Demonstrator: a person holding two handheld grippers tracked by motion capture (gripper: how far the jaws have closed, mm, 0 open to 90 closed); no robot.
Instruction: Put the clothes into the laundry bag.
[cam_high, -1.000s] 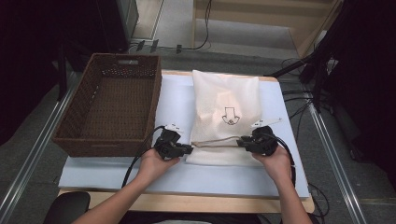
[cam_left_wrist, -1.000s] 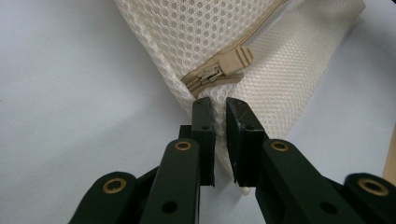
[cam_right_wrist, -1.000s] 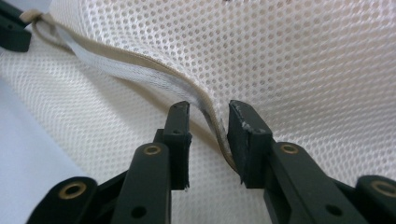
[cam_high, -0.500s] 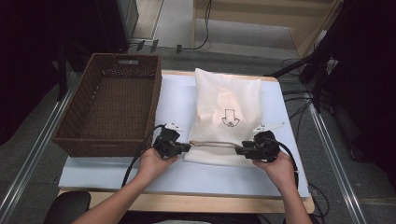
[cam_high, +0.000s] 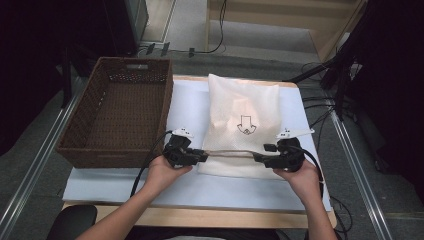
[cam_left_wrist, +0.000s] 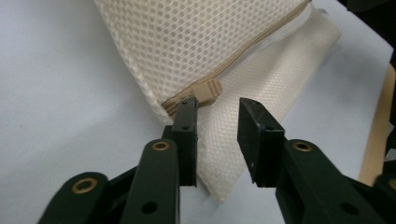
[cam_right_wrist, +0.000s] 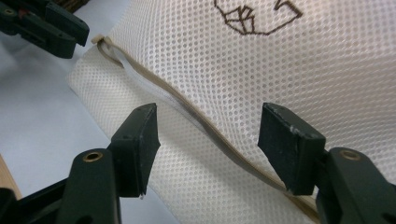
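since the earlier frames both claws have just been opening. the right claw (cam_right_wrist: 208, 149), then pinched on the tan zipper band (cam_right_wrist: 205, 126), now stands wide with the band running free between its jaws. the left claw (cam_left_wrist: 217, 135) has parted a little to a narrow gap at the tan zipper tab (cam_left_wrist: 205, 92), its pads not pressing on it. both hands stay at much the same spots. the cream mesh zip bag with a printed arrow (cam_high: 243, 112) lies flat on the white tabletop (cam_high: 190, 107), its zipped edge nearest the person. the dark brown woven basket (cam_high: 95, 150) stands just left of the bag, beside the left hand (cam_high: 162, 175).
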